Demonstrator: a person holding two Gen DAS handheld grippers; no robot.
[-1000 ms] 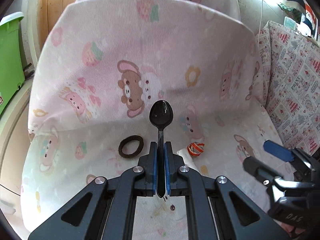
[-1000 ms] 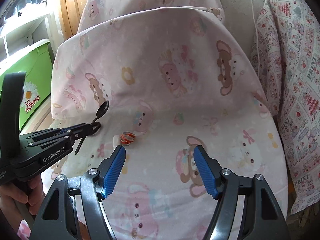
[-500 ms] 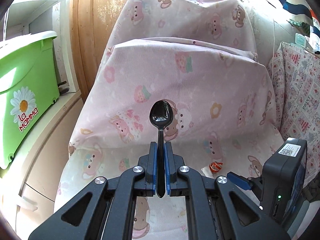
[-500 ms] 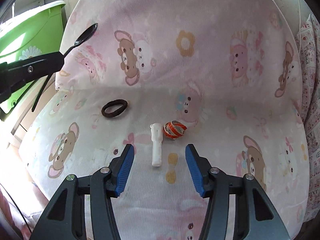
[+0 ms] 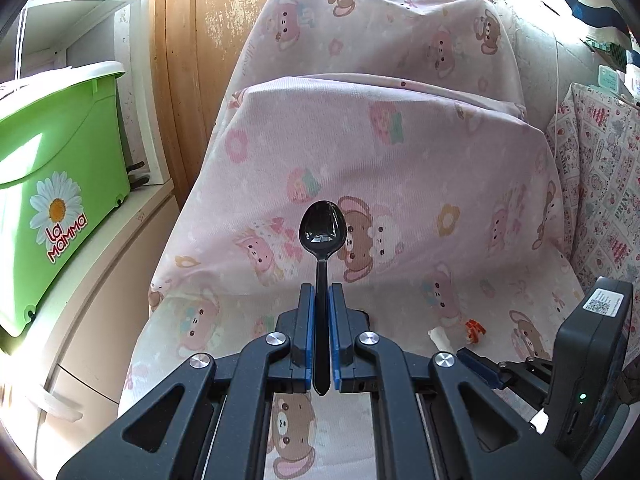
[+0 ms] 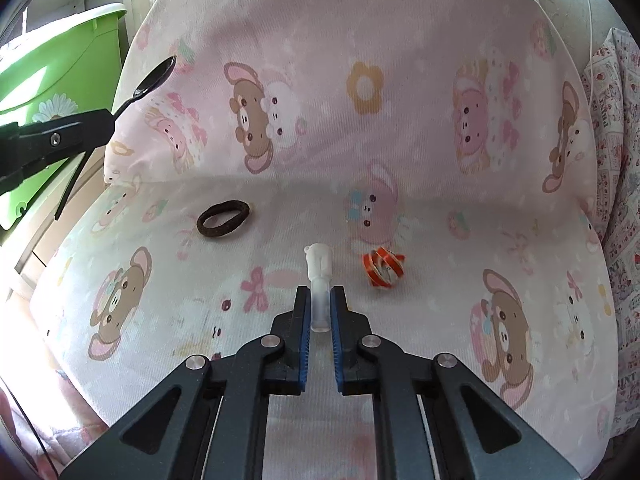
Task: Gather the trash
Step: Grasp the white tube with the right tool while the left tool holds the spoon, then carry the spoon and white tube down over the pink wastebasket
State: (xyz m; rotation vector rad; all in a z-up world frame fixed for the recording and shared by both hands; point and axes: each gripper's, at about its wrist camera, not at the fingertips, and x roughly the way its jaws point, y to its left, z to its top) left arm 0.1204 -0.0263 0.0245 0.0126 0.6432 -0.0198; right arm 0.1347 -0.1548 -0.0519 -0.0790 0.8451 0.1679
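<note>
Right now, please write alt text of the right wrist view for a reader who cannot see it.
The right tool is shut on a small white plastic tube lying on a pink bear-print seat cover. An orange crumpled wrapper lies beside it and a dark hair tie further left.

Both tools were matte black plastic. The left gripper (image 5: 321,340) and right gripper (image 6: 320,336) each had blue ribbed pads (image 6: 305,336), silver round screws (image 5: 278,338) and triangular cut-outs. A black box (image 5: 592,376) bore a white label and green light.
</note>
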